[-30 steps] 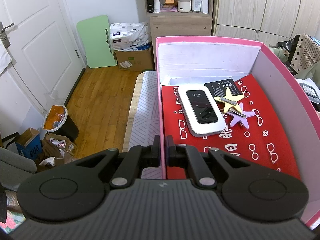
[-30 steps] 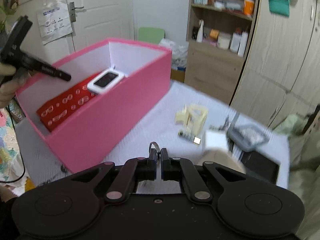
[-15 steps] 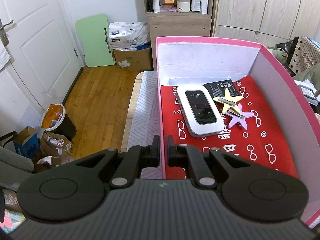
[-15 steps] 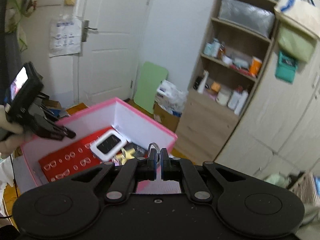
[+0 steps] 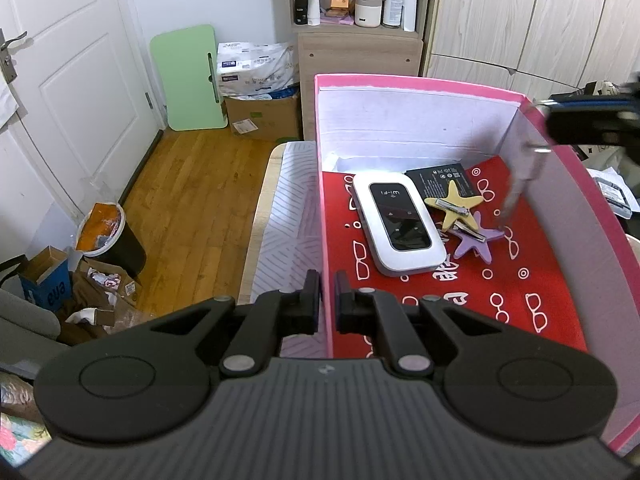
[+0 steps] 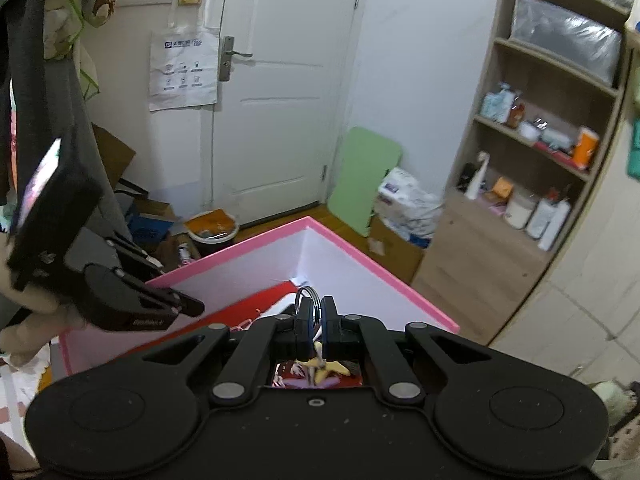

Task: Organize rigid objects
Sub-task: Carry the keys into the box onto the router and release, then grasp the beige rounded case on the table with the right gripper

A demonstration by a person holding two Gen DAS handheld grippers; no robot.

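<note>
The pink box has a red lining with glasses prints. In it lie a white Wi-Fi router, a black card, a yellow star clip and a purple star clip. My left gripper is shut on the box's left wall, one finger on each side. My right gripper is shut on a metal key ring and hovers above the box's right wall. From it a blurred metal piece dangles into the box, just above the star clips.
A wooden shelf unit with bottles and jars stands behind the box, wardrobe doors to its right. A green board, cardboard boxes, a bin and a white door are on the floor side to the left. A hand holds the left gripper.
My right gripper rose and swung from beside the box to above its right wall, carrying the key ring. The left gripper kept its hold on the wall without moving.
</note>
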